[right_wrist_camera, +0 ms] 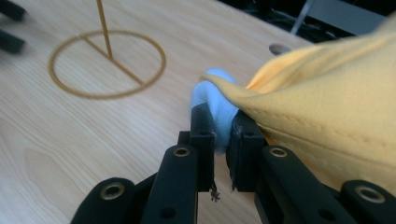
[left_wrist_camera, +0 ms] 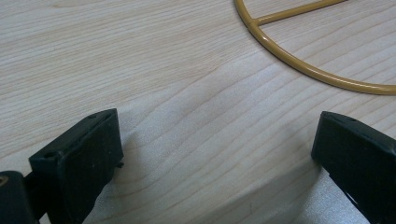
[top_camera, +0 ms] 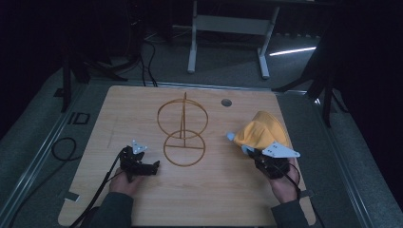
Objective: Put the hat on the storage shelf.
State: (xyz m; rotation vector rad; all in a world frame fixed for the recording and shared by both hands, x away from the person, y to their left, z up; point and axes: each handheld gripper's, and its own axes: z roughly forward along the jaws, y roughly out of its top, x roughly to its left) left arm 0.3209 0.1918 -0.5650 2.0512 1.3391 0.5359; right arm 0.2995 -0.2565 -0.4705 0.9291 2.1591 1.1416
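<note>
A yellow cloth [top_camera: 261,130] with a light blue part [top_camera: 230,137] hangs lifted over the right side of the wooden table [top_camera: 199,190]. My right gripper [top_camera: 247,149] is shut on it. In the right gripper view the pads of this gripper [right_wrist_camera: 223,123] pinch the blue fabric [right_wrist_camera: 217,93], and the yellow cloth [right_wrist_camera: 327,93] drapes over the right jaw. A gold wire stand [top_camera: 182,118], two rings on an upright rod, sits mid-table. My left gripper [top_camera: 154,166] rests left of the stand's near ring. It [left_wrist_camera: 215,140] is open over bare wood, with the ring [left_wrist_camera: 299,67] just ahead.
A round cable hole [top_camera: 226,102] lies in the table's far right part. Beyond the table stands a white desk frame [top_camera: 192,47]. Black cables [top_camera: 64,149] loop on the floor at the left, and dark stand legs [top_camera: 328,102] rise at the right.
</note>
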